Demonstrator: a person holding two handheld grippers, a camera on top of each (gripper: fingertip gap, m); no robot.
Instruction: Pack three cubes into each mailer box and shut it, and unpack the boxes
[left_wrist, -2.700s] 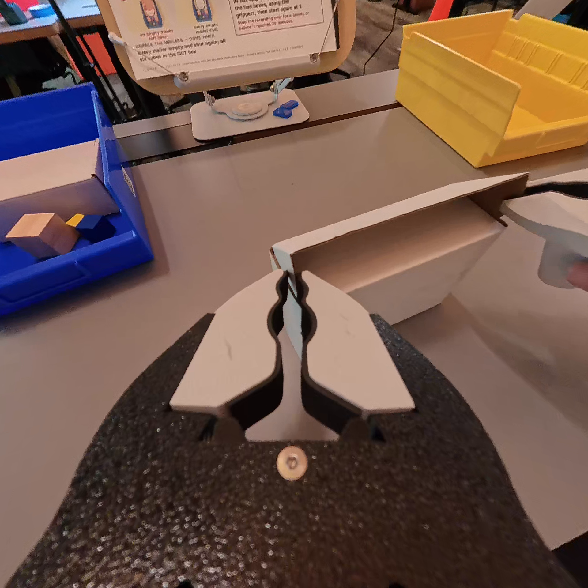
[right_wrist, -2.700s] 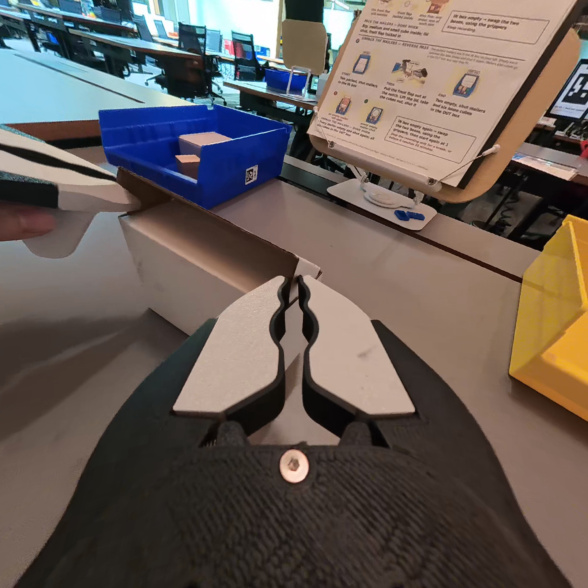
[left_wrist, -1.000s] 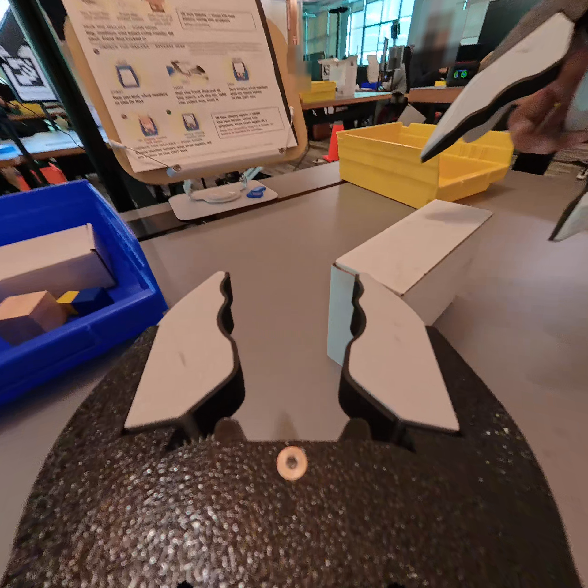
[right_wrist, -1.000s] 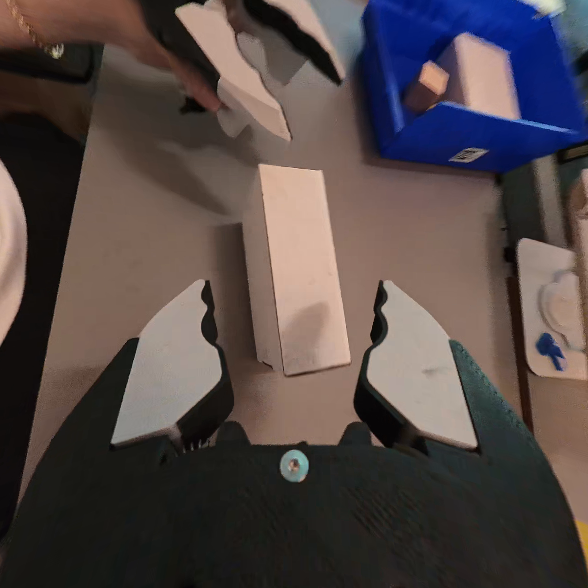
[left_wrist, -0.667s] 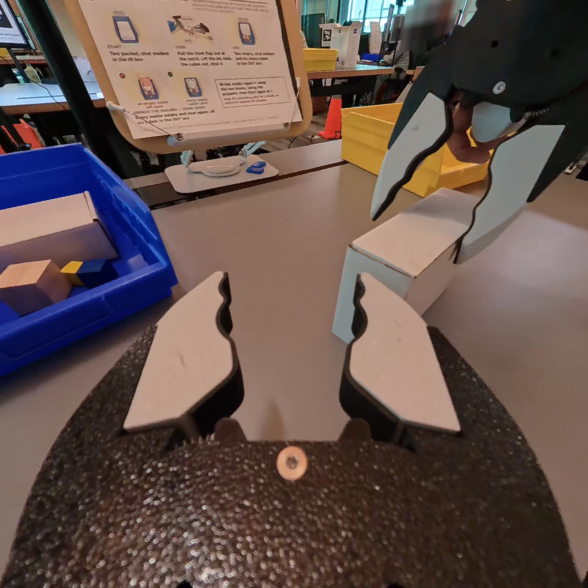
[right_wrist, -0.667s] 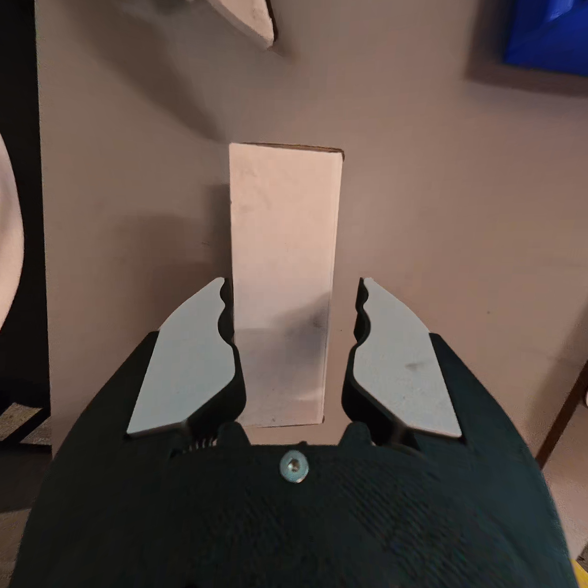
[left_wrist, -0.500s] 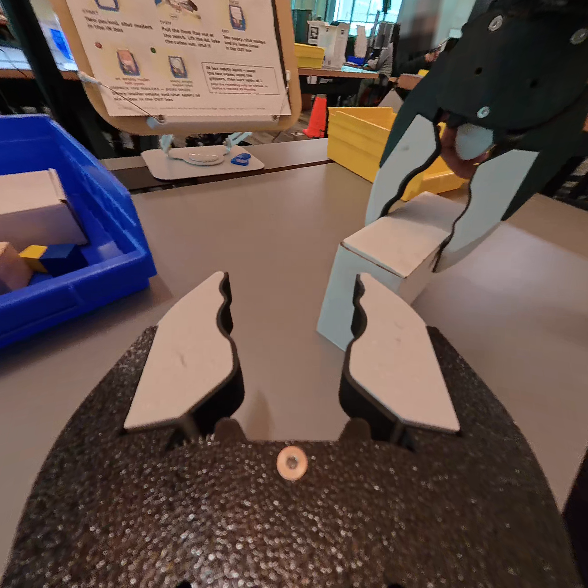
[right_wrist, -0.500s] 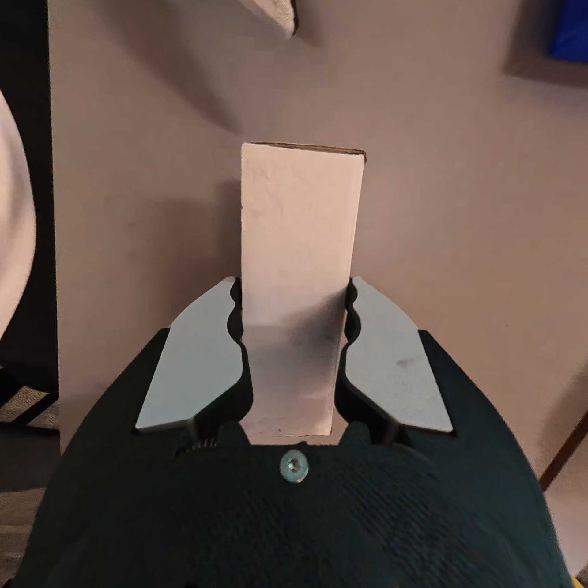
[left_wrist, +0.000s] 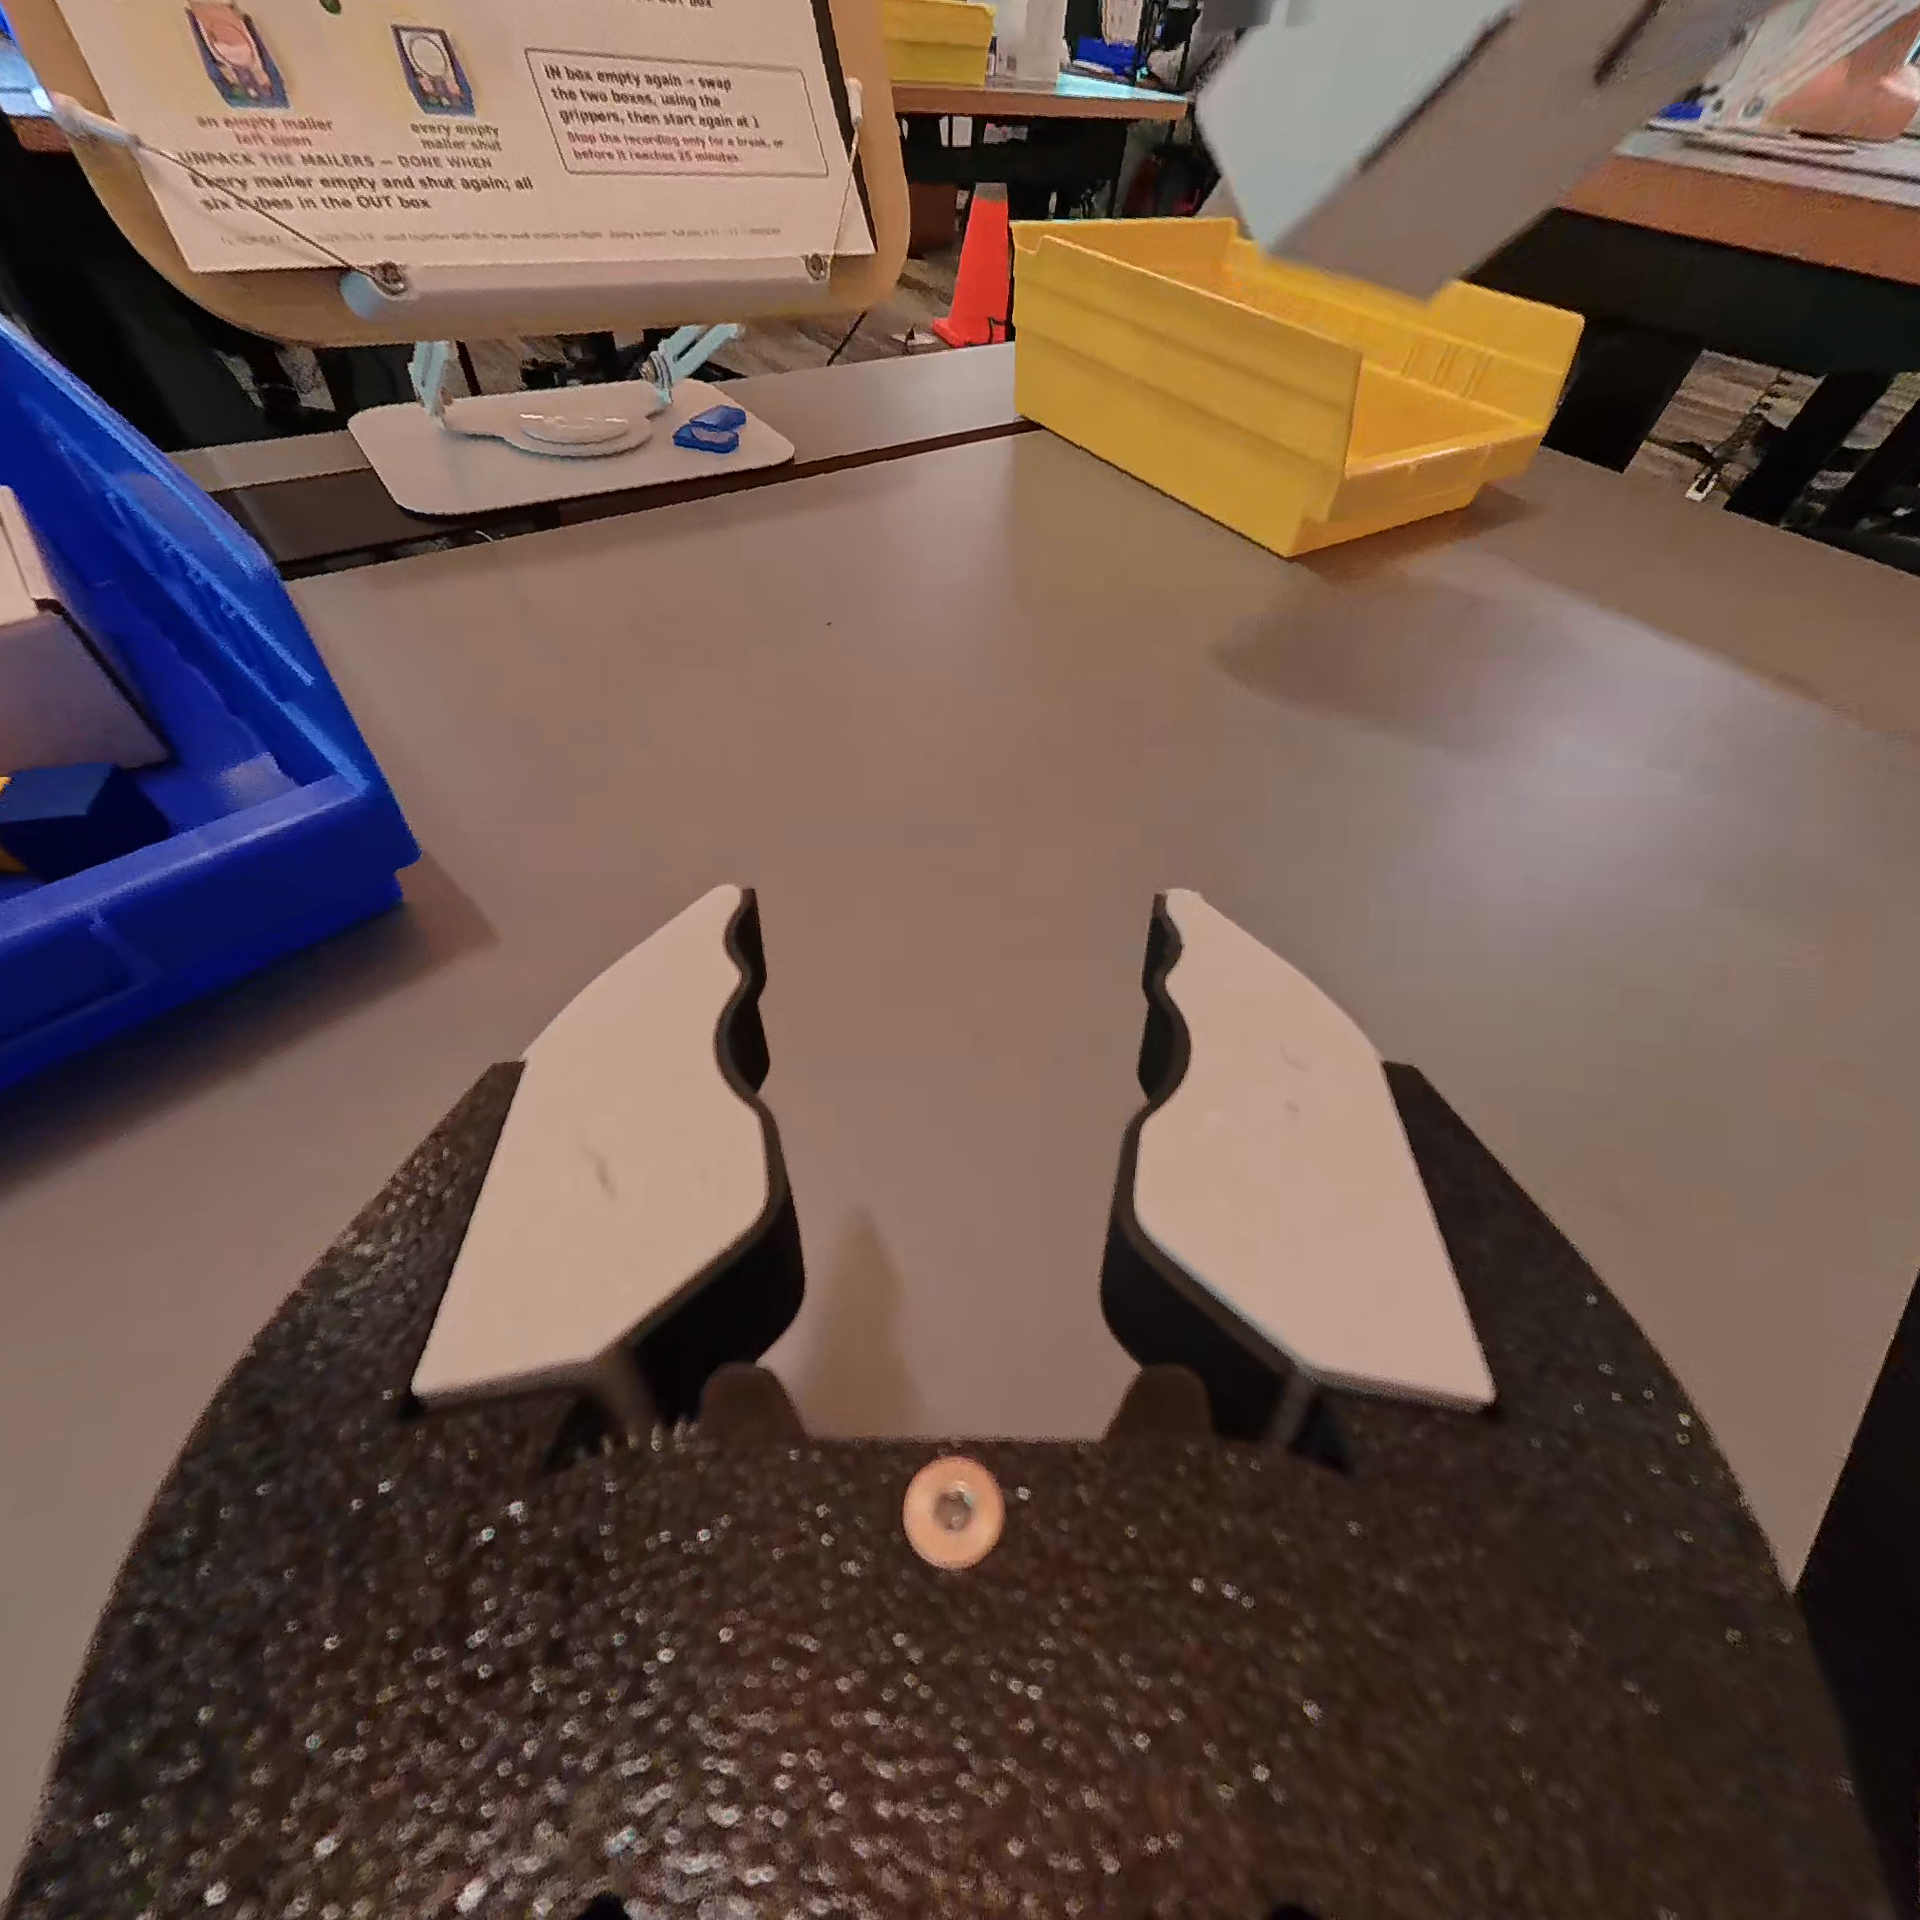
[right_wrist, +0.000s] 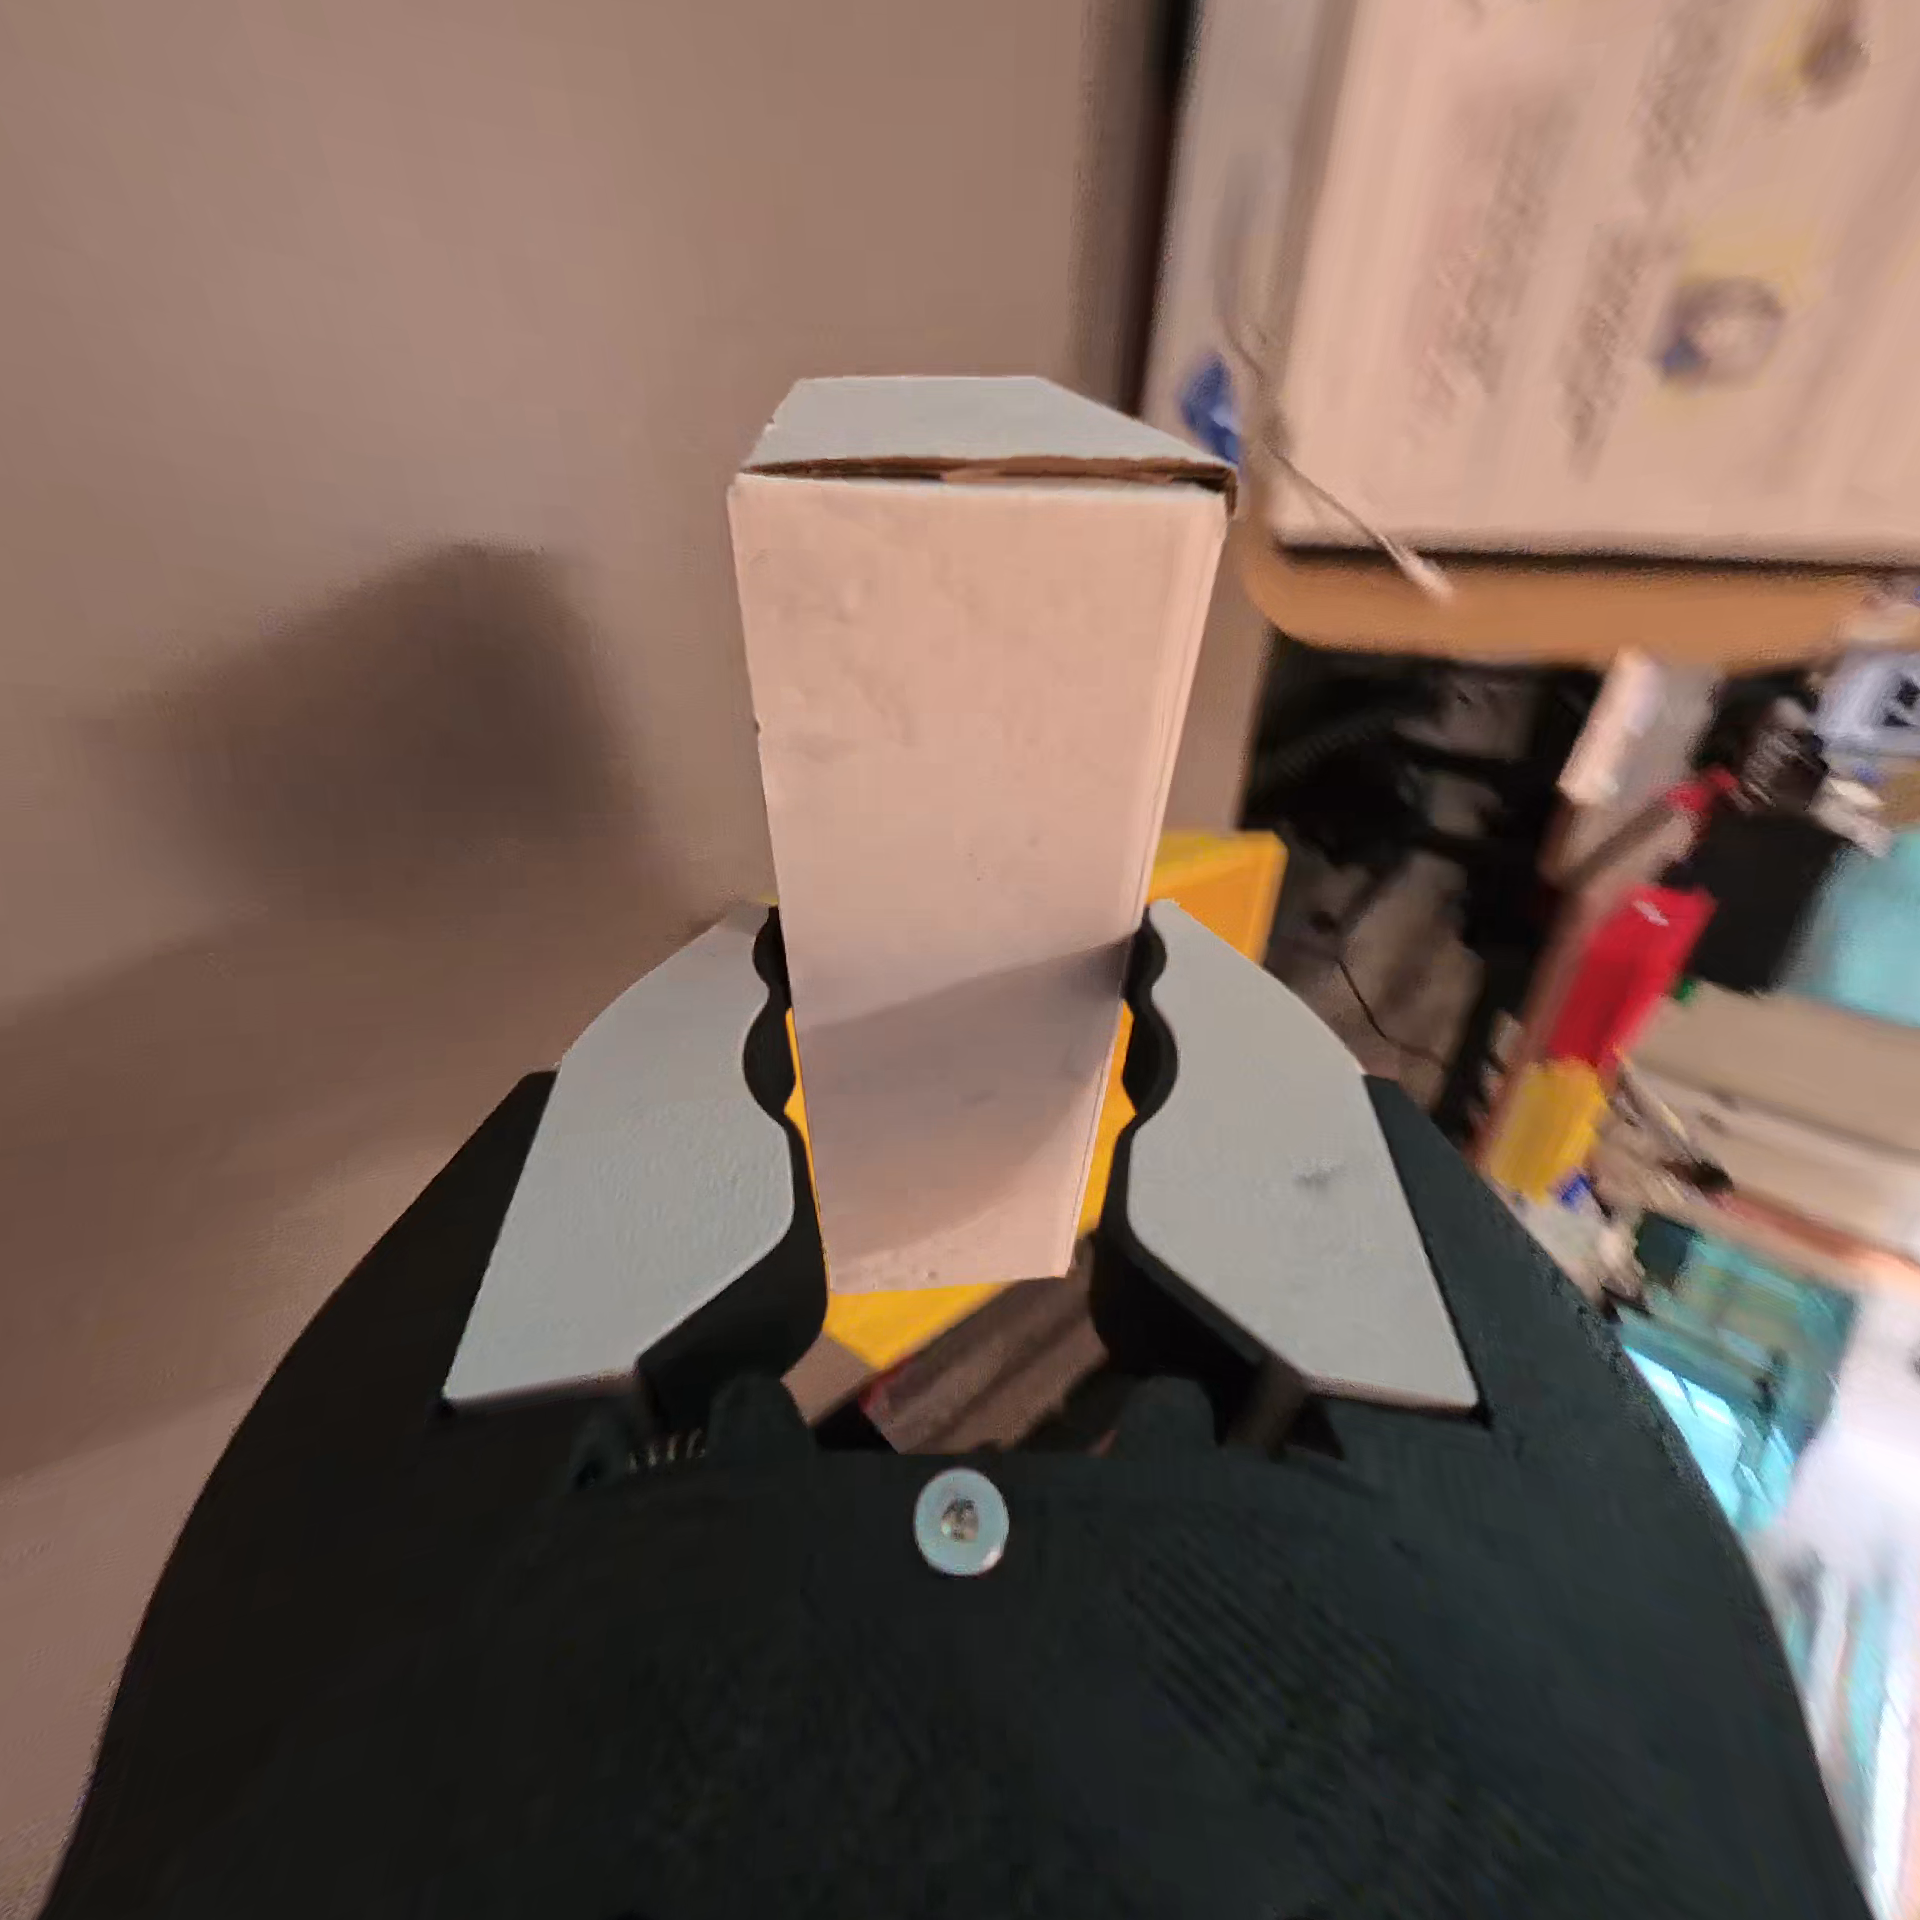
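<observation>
My right gripper (right_wrist: 956, 935) is shut on a closed white mailer box (right_wrist: 966, 748) and holds it in the air above the yellow bin (right_wrist: 1216, 883). The same box (left_wrist: 1392, 135) shows blurred at the top right of the left wrist view, over the yellow bin (left_wrist: 1278, 384). My left gripper (left_wrist: 951, 914) is open and empty, low over the grey table (left_wrist: 1039, 727). The blue bin (left_wrist: 197, 831) at the left holds a second white mailer box (left_wrist: 52, 696) and a blue cube (left_wrist: 73, 810).
An instruction board on a stand (left_wrist: 499, 156) stands at the back of the table, its white base (left_wrist: 571, 447) behind the table seam. An orange cone (left_wrist: 977, 270) and other tables lie beyond. The table's right edge (left_wrist: 1849, 1455) drops off near my left gripper. The grippers' ends are close to 35 cm from one another.
My right gripper closed on the white mailer box, lifted it off the table and carried it over the yellow bin. My left gripper let go of the flap earlier and stays open.
</observation>
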